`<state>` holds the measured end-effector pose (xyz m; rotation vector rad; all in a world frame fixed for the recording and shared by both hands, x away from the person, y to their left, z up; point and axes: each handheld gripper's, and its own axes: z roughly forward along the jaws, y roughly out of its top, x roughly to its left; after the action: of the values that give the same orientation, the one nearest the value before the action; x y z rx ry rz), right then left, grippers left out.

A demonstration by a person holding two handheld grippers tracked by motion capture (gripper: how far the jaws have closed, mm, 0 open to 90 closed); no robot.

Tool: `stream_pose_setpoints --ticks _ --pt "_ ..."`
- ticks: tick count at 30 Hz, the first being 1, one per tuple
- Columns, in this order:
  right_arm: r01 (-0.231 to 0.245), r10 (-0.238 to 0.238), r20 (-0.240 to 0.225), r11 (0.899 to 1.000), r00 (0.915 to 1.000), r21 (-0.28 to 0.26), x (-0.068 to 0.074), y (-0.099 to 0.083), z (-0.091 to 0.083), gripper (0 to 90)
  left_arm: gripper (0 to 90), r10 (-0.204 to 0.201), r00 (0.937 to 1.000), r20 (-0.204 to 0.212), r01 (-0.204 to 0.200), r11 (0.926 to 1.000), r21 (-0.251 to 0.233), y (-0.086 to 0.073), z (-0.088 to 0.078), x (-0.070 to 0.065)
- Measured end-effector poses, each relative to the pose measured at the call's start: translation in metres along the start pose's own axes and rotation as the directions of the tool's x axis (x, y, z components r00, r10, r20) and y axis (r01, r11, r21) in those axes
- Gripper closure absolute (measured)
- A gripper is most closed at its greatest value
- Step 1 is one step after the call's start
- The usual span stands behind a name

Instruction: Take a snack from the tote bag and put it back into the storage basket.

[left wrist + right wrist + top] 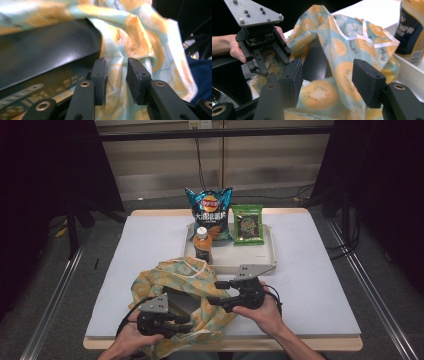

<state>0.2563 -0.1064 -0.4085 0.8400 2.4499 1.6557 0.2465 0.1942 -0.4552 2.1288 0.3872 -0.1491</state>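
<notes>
A cloth bag point(165, 275) printed with orange slices lies crumpled at the table's near edge, with a dark flat box point(186, 301) inside its mouth. My left gripper point(186, 325) is at the bag's near left side. In the left gripper view its jaws point(116, 61) stand a little apart, with the cloth point(135, 32) in the gap behind them and the box point(45, 50) at the left. My right gripper point(214, 292) hovers at the bag's right side. It is open wide over the cloth point(342, 47) in the right gripper view point(327, 67), where the left gripper's grey plate point(253, 12) shows.
A white tray point(272, 252) behind the bag holds a blue chip bag point(210, 212), a green snack packet point(248, 224) and an orange-capped bottle point(202, 245), which stands close to the bag's far edge. The bottle point(412, 30) shows at the right gripper view's far right.
</notes>
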Motion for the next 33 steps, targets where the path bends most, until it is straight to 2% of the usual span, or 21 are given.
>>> stream_pose_setpoints --ticks 3,5,9,10,15,17,19,22,26,30,33 --pt "0.016 -0.016 -0.031 1.0 0.9994 0.003 0.006 0.002 0.001 57.9 66.8 -0.016 0.9998 -0.013 0.016 0.9985 -0.052 0.001 -0.012 0.003" --pt "0.03 -0.028 -0.053 0.999 0.9982 0.033 0.01 0.001 0.009 61.7 66.9 -0.03 0.9994 -0.02 0.028 0.9956 -0.089 0.001 -0.019 0.006" --pt "0.028 -0.022 -0.064 0.995 0.9977 0.093 0.009 -0.004 0.034 63.3 70.0 -0.049 0.9974 -0.053 0.044 0.994 -0.1 -0.002 -0.025 0.009" --pt "0.03 -0.024 -0.06 0.994 0.9979 0.109 0.008 -0.004 0.04 61.8 70.6 -0.056 0.9965 -0.063 0.049 0.9942 -0.095 -0.003 -0.025 0.01" --pt "0.031 -0.027 -0.03 0.988 0.9992 0.154 0.002 -0.003 0.068 51.3 71.2 -0.053 0.9981 -0.032 0.051 0.9972 -0.055 -0.005 -0.018 0.009" --pt "0.031 -0.029 -0.015 0.984 0.9995 0.173 0.004 -0.004 0.076 44.9 70.9 -0.038 0.9991 -0.019 0.037 0.9986 -0.039 -0.004 -0.015 0.007" --pt "0.041 -0.037 -0.022 0.983 0.9991 0.18 0.006 -0.005 0.081 41.8 69.8 -0.032 0.9995 -0.007 0.032 0.999 -0.03 -0.003 -0.014 0.004" --pt "0.05 -0.048 -0.015 0.978 0.9987 0.204 0.008 -0.006 0.087 34.2 69.6 -0.035 0.9994 0.0 0.035 0.9989 -0.03 -0.003 -0.013 0.003" --pt "0.067 -0.066 -0.012 0.976 0.9978 0.206 0.01 -0.006 0.091 30.1 69.6 -0.03 0.9995 0.008 0.03 0.9994 -0.015 -0.003 -0.012 0.001" --pt "0.084 -0.082 -0.017 0.962 0.9965 0.259 0.012 -0.009 0.1 31.0 70.0 -0.032 0.9992 0.024 0.032 0.9995 -0.001 -0.004 -0.013 0.0" --pt "0.074 -0.071 -0.018 0.965 0.9973 0.252 0.01 -0.009 0.103 32.9 70.1 -0.036 0.9991 0.022 0.036 0.9993 -0.009 -0.004 -0.012 0.0"
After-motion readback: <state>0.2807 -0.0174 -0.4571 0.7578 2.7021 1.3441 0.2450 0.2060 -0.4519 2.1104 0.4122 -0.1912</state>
